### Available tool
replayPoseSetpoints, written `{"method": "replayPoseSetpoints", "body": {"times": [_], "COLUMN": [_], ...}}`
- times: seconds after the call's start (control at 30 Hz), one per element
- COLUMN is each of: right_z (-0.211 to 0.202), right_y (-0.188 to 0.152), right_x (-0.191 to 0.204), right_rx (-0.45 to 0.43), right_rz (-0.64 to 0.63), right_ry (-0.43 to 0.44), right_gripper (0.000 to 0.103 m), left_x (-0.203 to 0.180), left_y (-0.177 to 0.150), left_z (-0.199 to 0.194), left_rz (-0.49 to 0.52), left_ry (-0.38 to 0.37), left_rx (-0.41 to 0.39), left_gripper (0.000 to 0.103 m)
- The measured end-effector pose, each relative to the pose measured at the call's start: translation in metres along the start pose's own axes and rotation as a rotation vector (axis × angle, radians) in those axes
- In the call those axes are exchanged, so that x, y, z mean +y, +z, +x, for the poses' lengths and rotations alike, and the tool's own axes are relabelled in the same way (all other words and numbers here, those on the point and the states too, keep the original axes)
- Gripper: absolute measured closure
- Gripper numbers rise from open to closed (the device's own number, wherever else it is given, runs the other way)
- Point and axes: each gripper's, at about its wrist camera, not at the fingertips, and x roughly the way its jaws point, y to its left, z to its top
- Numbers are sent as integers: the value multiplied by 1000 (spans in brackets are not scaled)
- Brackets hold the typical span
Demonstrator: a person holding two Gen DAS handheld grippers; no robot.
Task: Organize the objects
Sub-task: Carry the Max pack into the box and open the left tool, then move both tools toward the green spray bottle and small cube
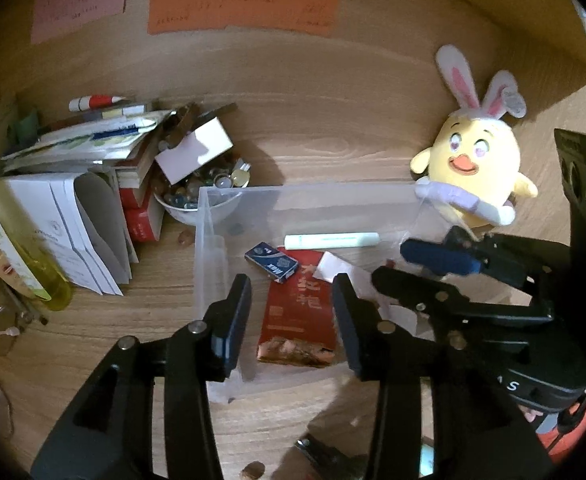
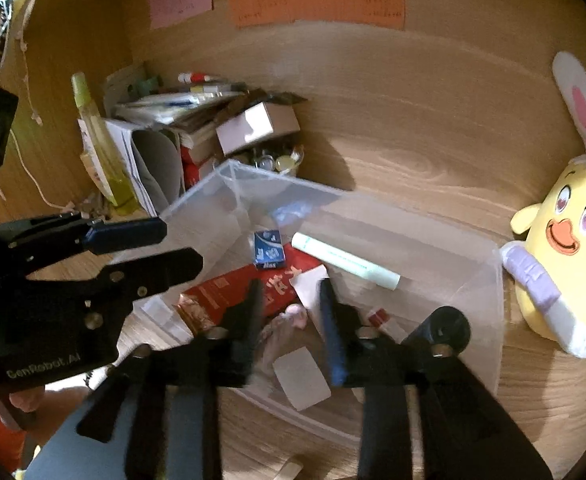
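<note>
Box point(image 1: 213, 216) of clear plastic sits on the wooden desk point(image 1: 333, 140), right under both grippers. Nearest, the left gripper point(image 1: 291, 320) hangs over its near wall, jaws spread, nothing between them. The right gripper point(image 2: 291, 312) reaches in from the box's right side, jaws likewise apart and empty, its fingers blurred. Below them inside the box lie a red packet point(image 1: 299, 320), a small blue box point(image 1: 271, 261) touching its far end, and beyond that a pale green tube point(image 1: 331, 240). Past the box's left corner stands a bowl point(image 1: 197, 210) beside stacked papers point(image 1: 89, 144). A yellow plush chick point(image 1: 473, 160) sits at the far right corner.
</note>
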Motion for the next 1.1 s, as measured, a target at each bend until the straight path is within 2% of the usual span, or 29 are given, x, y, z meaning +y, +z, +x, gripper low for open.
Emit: {"method": "replayPoseSetpoints", "body": {"times": [0.07, 0.17, 0.33, 0.53, 0.7, 0.9, 1.1], "right_z": [-7, -20, -41, -60, -75, -87, -88], "right_y": [2, 3, 0, -11, -23, -37, -55], "right_x": [2, 5, 3, 1, -4, -8, -12], "right_rx": [-18, -44, -79, -101, -111, -112, -84], "right_rz": [-6, -9, 9, 19, 26, 34, 55], "right_ry": [-11, -22, -27, -51, -66, -85, -68], "right_gripper": [63, 57, 40, 35, 34, 32, 30], "left_x": [-2, -4, -5, -7, -8, -11, -8], "left_y": [1, 0, -4, -12, -21, -38, -54], "left_z": [-7, -20, -38, -54, -66, -73, -72], "left_rz": [4, 7, 2, -13, -29, -27, -59], "left_ry": [-1, 7, -3, -18, -21, 18, 11], "left_rx": [-14, -44, -73, -83, -89, -76, -42], "left_gripper": [59, 51, 39, 30, 28, 21, 21]}}
